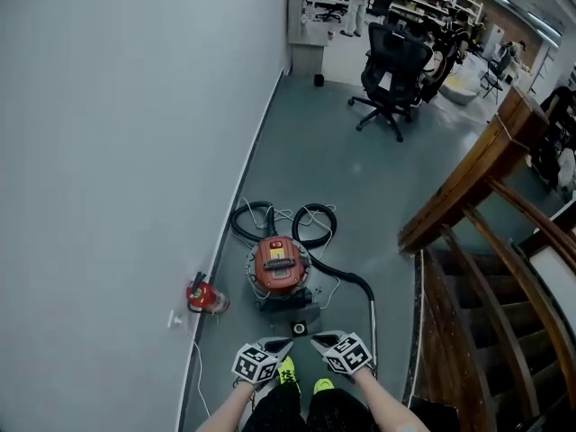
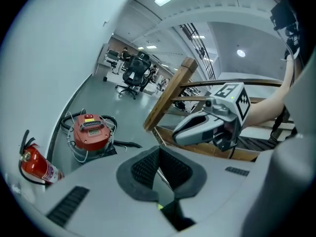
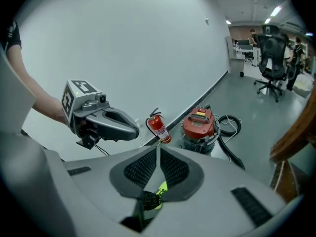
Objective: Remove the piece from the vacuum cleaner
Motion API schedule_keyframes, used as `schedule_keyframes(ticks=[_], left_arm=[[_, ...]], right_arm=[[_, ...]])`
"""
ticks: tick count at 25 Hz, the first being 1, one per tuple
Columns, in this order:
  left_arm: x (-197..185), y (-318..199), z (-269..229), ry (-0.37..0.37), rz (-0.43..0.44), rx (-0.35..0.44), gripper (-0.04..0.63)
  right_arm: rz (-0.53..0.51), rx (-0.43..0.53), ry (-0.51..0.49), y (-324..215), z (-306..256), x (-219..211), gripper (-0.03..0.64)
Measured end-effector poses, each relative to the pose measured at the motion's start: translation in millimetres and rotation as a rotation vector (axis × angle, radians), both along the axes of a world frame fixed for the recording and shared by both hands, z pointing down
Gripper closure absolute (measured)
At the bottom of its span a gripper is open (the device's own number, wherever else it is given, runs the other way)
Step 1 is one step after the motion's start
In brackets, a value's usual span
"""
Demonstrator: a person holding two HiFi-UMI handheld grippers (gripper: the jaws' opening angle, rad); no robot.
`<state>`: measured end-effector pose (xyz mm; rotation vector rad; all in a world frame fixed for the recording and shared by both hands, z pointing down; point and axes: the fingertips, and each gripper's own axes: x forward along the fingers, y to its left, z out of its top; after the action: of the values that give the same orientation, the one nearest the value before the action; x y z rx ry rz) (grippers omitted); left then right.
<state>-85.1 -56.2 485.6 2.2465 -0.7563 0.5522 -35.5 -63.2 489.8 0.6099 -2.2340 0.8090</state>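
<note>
1. Nearest the lens, the left gripper [image 1: 283,344] and right gripper [image 1: 319,338] are hovering side by side at the bottom of the head view. They are sitting above the person's yellow-green shoes [image 1: 288,373].
2. The left gripper view is showing its pads pressed together, with nothing caught between them. Only floor and a sliver of shoe are showing through the slit below.
3. The right gripper view is showing the same: pads meeting at the tips, a narrow gap lower down, no object pinched.
4. The vacuum cleaner [image 1: 277,268], a red-topped canister, is standing upright on the grey floor [image 1: 378,178]. It is sitting just ahead of the grippers and well below them, close to the wall [image 1: 117,151].
5. Its black hose [image 1: 306,227] is coiling behind the canister and running round to a metal wand [image 1: 372,328], which is lying on the floor at the right.
6. A red fire extinguisher [image 1: 205,297] is standing against the wall, left of the canister.
7. Progress, judged: nothing appears detached. Hose, wand and lid all look in place, and neither gripper is touching the machine.
8. Left to do: reach down to the canister, grip the piece and pull it free. Which piece is meant I cannot tell from here.
</note>
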Motion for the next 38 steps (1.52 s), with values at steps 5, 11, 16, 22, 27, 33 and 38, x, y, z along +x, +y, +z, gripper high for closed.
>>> schedule_keyframes(ticks=[5, 11, 16, 22, 27, 33, 38], left_arm=[[4.8, 15.4, -21.7, 0.005, -0.053, 0.018, 0.584], [14.1, 31.7, -38.7, -0.003, -0.094, 0.051, 0.584], [23.5, 42.2, -54.3, -0.021, -0.13, 0.075, 0.584], [36.3, 62.4, -69.4, -0.059, -0.138, 0.11, 0.584], [52.8, 82.4, -81.6, -0.032, -0.202, 0.118, 0.584], [73.9, 108.0, -86.1, -0.015, -0.234, 0.132, 0.584], [84.4, 125.9, -93.6, -0.007, -0.242, 0.151, 0.584]], right_arm=[[0.007, 0.014, -0.038, 12.8, -21.2, 11.6, 0.58], [-0.004, 0.031, -0.078, 27.0, -35.0, 29.7, 0.581], [-0.029, 0.052, -0.112, 40.0, -46.2, 38.2, 0.58], [-0.038, 0.062, -0.147, 58.2, -58.0, 52.4, 0.58], [-0.065, 0.08, -0.175, 79.5, -69.3, 65.3, 0.58], [-0.092, 0.099, -0.201, 105.3, -75.4, 75.4, 0.581], [-0.089, 0.11, -0.223, 123.3, -83.6, 80.7, 0.581]])
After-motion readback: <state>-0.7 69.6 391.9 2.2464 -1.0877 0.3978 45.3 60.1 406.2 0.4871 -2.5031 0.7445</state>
